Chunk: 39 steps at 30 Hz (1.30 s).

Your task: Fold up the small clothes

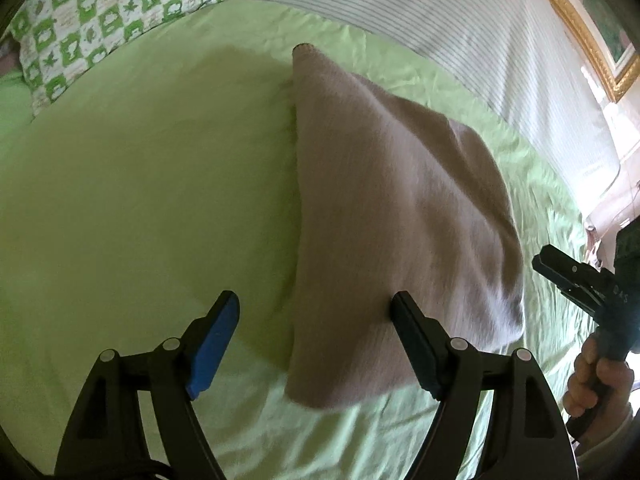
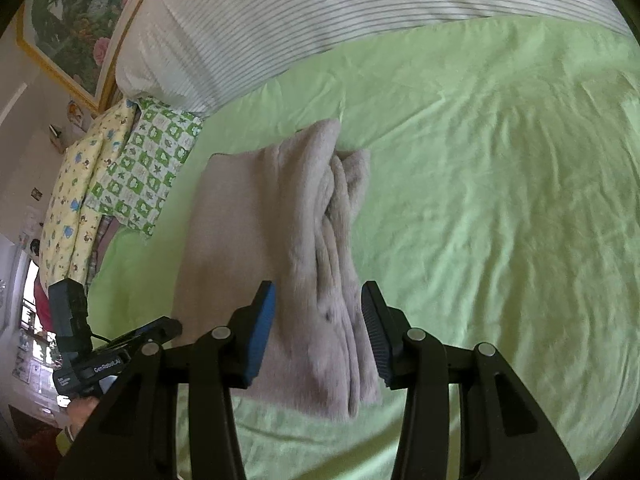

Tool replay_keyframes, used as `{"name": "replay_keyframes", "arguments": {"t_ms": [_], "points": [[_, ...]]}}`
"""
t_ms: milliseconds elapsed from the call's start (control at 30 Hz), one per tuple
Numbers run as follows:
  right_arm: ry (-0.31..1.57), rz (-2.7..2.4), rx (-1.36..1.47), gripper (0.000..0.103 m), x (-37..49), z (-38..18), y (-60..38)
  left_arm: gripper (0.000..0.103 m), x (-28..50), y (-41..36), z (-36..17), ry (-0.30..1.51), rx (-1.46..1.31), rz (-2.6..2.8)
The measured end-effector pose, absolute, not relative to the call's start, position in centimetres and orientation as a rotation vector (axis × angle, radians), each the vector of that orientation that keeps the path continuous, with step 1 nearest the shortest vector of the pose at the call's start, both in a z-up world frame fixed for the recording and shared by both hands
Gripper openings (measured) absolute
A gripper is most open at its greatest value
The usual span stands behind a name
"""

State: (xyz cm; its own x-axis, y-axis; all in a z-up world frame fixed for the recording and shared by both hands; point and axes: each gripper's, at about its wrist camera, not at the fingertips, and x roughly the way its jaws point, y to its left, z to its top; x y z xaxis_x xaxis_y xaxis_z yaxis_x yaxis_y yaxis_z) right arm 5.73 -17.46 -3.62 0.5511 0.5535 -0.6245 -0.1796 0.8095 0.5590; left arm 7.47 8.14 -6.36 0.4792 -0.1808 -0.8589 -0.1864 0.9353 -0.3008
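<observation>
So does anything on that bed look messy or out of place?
Only slightly: the folded beige garment on the green sheet has bunched, rumpled layers along its right edge rather than one flat edge. Both grippers are open above it. Nothing looks spilled or damaged.

Green sheet (image 2: 500,160), striped duvet (image 2: 280,20), 2 patterned pillows (image 2: 148,168), framed painting (image 2: 68,12)

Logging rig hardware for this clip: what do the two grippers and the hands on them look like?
Both grippers, left and right, are black linkages with silver pivot pins, one blue pad and one black ribbed finger. White lettering and a black cable show on the left body. A bare hand grips the right handle.
</observation>
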Motion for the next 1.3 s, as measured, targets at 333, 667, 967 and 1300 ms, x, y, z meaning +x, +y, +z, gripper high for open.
{"name": "replay_keyframes", "arguments": {"t_ms": [333, 667, 967, 1300], "points": [[0.914, 0.401, 0.375, 0.046, 2.0, -5.2, -16.4, 0.079, 5.3, 8.5, -7.8, 1.118, -0.379, 0.025], [0.863, 0.393, 0.330, 0.046, 4.1, -3.2, -14.9, 0.079, 5.9, 8.5, -7.3, 1.113, -0.367, 0.054], [0.990, 0.356, 0.209, 0.016, 8.7, -5.9, -12.7, 0.080, 6.5, 6.9, -9.5, 1.182, -0.349, 0.083], [0.974, 0.364, 0.350, 0.029, 7.7, -6.4, -15.2, 0.080, 6.1, 5.7, -9.6, 1.193, -0.314, 0.083]]}}
